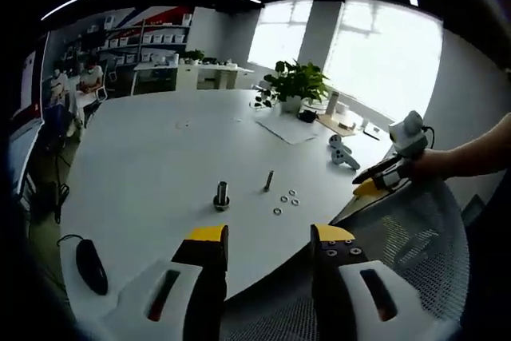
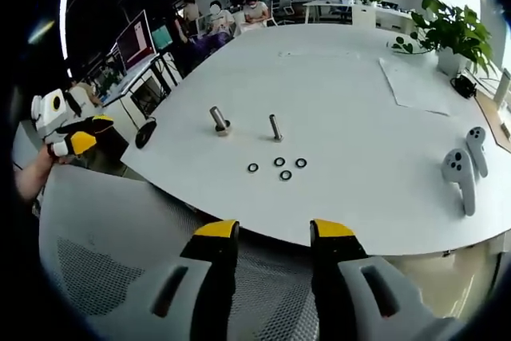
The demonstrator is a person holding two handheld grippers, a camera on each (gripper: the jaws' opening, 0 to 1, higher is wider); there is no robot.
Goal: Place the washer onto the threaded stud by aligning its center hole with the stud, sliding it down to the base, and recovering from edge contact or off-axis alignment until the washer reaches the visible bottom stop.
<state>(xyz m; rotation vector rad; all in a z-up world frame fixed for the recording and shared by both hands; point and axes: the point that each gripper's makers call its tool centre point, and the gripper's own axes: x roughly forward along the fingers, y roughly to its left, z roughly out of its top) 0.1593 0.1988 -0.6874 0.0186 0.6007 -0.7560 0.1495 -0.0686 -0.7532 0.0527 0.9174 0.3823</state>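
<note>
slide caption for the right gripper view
Open right gripper faces four washers and two studs on the white table.

Place: open-plan office | large white tabletop [image 2: 359,77] with mesh office chair [image 2: 104,269] | people seated at monitors [image 2: 136,37] | shelves of white boxes [image 1: 148,37] on the back wall | potted plant [image 1: 297,81] by bright windows [image 1: 383,53] | 2 VR controllers [image 2: 463,165]
</note>
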